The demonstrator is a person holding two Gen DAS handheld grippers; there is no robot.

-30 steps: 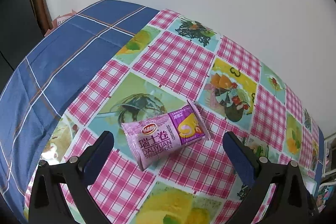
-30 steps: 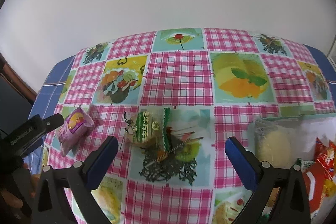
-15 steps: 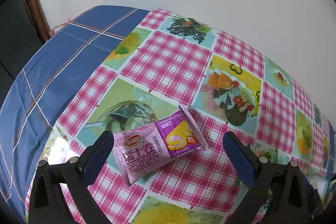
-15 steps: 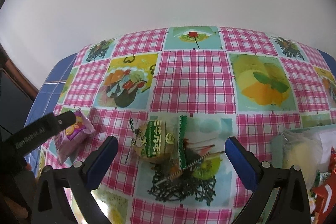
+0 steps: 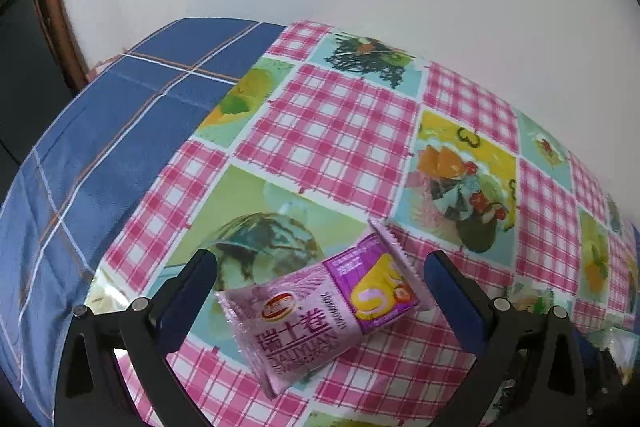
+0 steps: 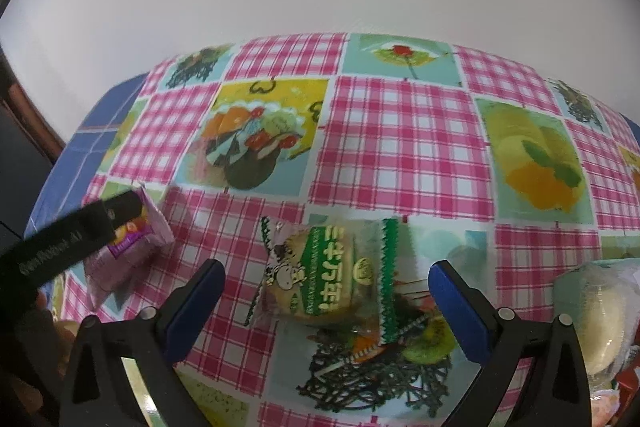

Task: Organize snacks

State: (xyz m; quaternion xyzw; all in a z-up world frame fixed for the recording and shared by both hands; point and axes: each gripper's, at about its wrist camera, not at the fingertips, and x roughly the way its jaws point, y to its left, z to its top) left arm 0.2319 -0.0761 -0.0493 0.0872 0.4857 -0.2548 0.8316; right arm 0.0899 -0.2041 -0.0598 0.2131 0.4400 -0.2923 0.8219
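Observation:
A purple Swiss-roll snack packet (image 5: 320,311) lies flat on the patterned tablecloth, between the open fingers of my left gripper (image 5: 320,277), untouched. It also shows in the right wrist view (image 6: 128,255), partly behind the left gripper's finger (image 6: 76,239). A clear packet with green print holding a round cake (image 6: 324,275) lies between the open fingers of my right gripper (image 6: 326,281), untouched.
The table (image 5: 340,123) has a pink-check and fruit-picture cloth; its blue-cloth end (image 5: 100,131) drops off at the left. A white wall stands behind. A clear bag with a pale bun (image 6: 600,319) and red packets lies at the right edge.
Both grippers have moved forward and lower. The purple packet now sits between the left fingers, and the green packet between the right fingers. Both stay open.

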